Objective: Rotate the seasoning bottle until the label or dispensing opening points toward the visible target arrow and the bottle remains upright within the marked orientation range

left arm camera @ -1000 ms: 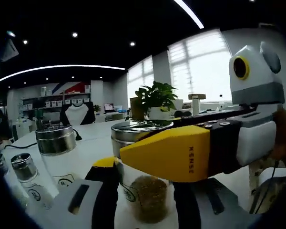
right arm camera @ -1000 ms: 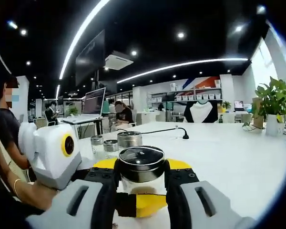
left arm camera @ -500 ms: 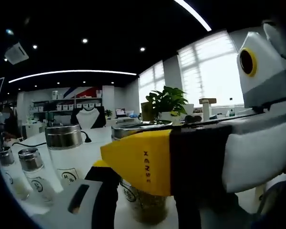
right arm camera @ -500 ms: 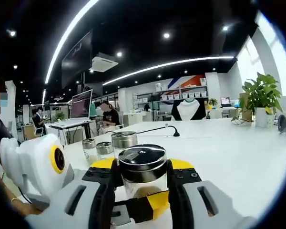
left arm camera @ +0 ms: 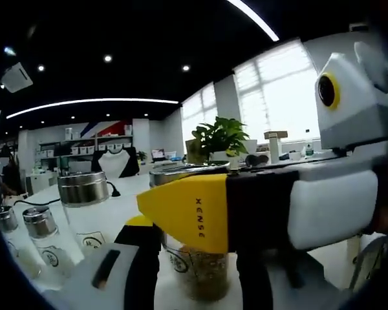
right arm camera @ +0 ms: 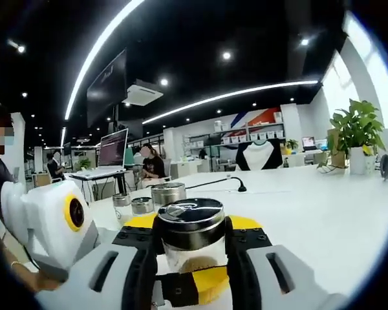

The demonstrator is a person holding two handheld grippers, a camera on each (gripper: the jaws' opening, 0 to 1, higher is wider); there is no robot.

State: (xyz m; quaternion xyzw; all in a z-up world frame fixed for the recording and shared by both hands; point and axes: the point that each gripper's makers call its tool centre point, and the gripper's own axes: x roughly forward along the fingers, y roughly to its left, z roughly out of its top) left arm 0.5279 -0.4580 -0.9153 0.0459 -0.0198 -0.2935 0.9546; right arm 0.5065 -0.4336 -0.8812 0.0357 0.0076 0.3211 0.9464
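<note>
A small clear glass seasoning bottle [right arm camera: 190, 242] with a shiny dark metal lid stands upright on the big white table [right arm camera: 323, 213]. There are brown bits of seasoning at the bottom of the glass.

In the right gripper view, the right gripper [right arm camera: 191, 248] has its two black and grey jaws pressed on the two sides of the bottle, just under the lid. It is gripping the bottle tight. The left gripper [right arm camera: 55, 223], white with a yellow ring, comes in from the left, and its yellow tip lies low in front of the bottle.

In the left gripper view, the same bottle [left arm camera: 197, 271] sits between the black jaws of the left gripper [left arm camera: 197, 274]. The jaws are close on both sides of the glass, but I cannot tell if they squeeze it. The right gripper [left arm camera: 246, 210] crosses in front from the right, with a yellow tip, a black middle and a white body.

To the left stand three more bottles: a taller white bottle [left arm camera: 87, 213] with a silver lid and two small glass shakers [left arm camera: 42, 236]. A green leafy plant in a white pot [left arm camera: 218, 142] stands farther back by the bright windows. A person in a dark shirt [right arm camera: 0, 177] is at the left edge of the right gripper view.
</note>
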